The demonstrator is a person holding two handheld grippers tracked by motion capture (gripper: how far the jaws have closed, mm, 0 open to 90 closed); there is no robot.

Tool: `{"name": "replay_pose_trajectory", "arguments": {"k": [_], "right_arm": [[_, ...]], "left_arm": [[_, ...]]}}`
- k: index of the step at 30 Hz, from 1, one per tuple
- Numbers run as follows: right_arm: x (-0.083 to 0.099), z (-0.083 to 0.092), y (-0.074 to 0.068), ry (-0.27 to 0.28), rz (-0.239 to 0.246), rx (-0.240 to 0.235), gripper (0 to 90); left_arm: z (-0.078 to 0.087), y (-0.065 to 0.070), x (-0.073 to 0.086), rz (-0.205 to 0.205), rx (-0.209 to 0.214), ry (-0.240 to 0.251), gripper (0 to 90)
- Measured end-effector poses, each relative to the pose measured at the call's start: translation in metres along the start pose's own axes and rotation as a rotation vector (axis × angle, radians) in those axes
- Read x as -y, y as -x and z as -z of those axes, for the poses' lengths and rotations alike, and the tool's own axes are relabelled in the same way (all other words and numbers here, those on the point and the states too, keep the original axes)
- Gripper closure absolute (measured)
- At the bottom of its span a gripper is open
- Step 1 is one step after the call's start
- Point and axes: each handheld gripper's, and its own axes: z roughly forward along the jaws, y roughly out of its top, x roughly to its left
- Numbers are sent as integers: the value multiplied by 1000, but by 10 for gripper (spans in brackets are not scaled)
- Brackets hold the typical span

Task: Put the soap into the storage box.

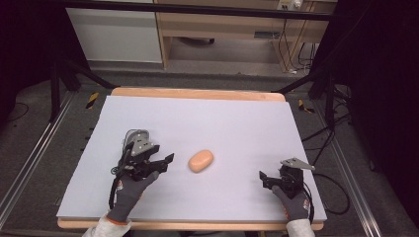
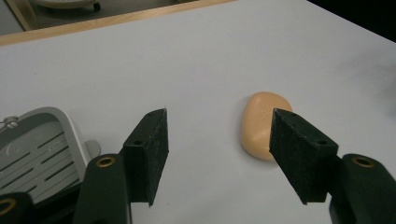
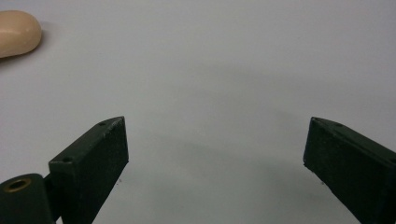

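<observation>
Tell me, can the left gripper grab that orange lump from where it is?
Probably yes. The left gripper is open, the orange lump lies just ahead of it, apart, on the bare table, nothing between.

You get even, soft overhead light on the table (image 1: 207, 118); the room around it falls dark. The high view is grainy and soft. Close up, the bun (image 2: 259, 125) casts a faint shadow, and there is no glare.

Bun (image 1: 200, 160) on table (image 1: 222, 118), between left tongs (image 1: 167, 161) and right tongs (image 1: 262, 177)
</observation>
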Motion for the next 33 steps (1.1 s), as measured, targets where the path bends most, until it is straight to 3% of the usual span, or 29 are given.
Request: {"name": "replay_pose_trajectory", "arguments": {"k": [13,19,33], "right_arm": [[0,-1,-1,-5,-1,-1,68],[0,-1,-1,-5,-4,-5,67],[0,-1,-1,-10,-6,-6,66]], "left_arm": [[-27,16,-6,-6,20,-5,366],[-38,25,-10,-35,35,-28,357],[-61,38,-12,-59,66,-67,336]]}}
